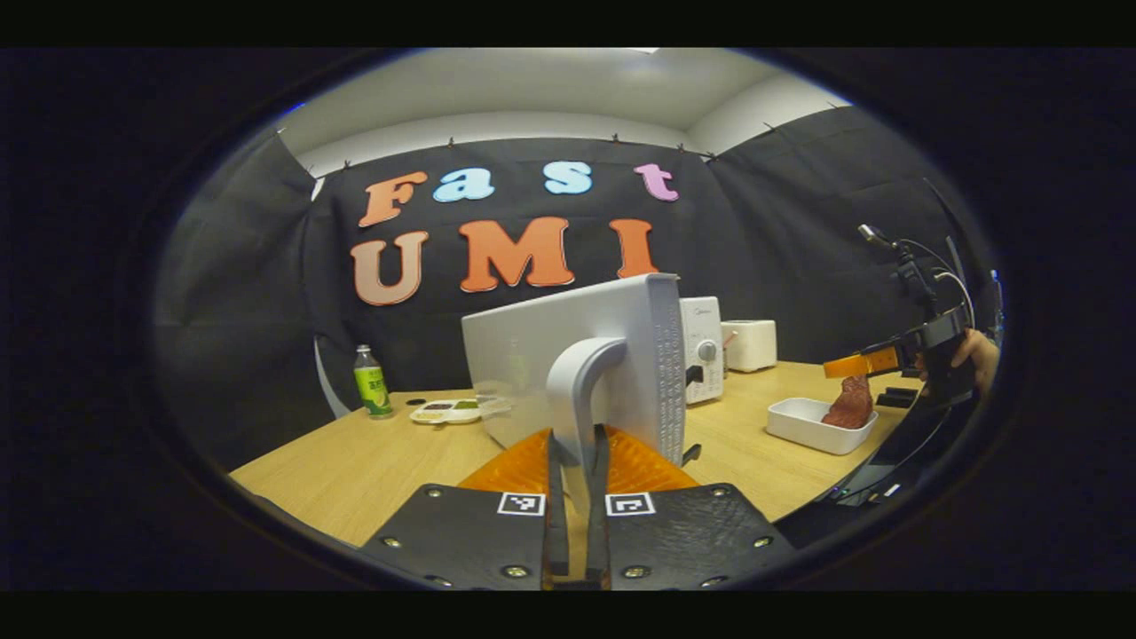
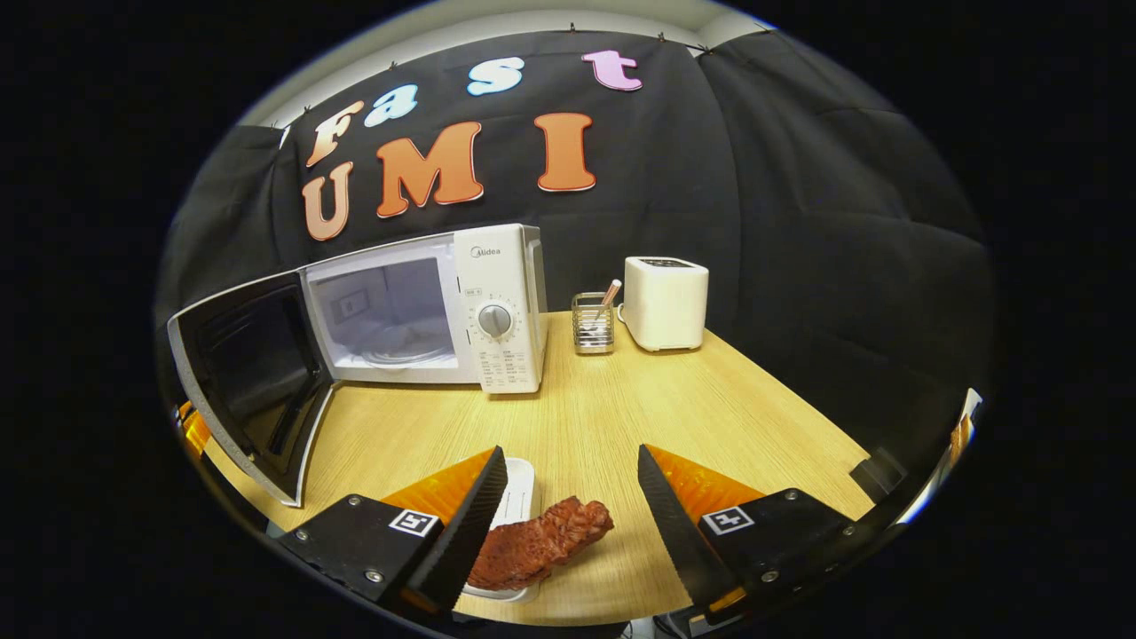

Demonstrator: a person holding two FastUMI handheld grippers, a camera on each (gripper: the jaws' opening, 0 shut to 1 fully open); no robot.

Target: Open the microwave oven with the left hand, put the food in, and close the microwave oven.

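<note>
The white microwave (image 2: 497,311) stands on the wooden table with its door (image 2: 253,382) swung wide open to the left and its cavity (image 2: 390,311) empty. In the left gripper view, my left gripper (image 1: 577,435) is shut on the door's pale handle (image 1: 581,382), with the door's outer face (image 1: 532,355) right ahead. A reddish-brown piece of meat (image 2: 541,541) lies partly on a white tray (image 2: 522,484). My right gripper (image 2: 571,453) hovers open over it, one finger on each side, not touching. From the left gripper view, the right gripper (image 1: 874,362) and a hand (image 1: 976,351) sit above the tray (image 1: 803,424).
A white toaster (image 2: 666,302) and a wire holder with utensils (image 2: 593,324) stand right of the microwave. A green bottle (image 1: 373,382) and a small plate (image 1: 448,410) sit at the table's far left. The table edge runs close below the tray.
</note>
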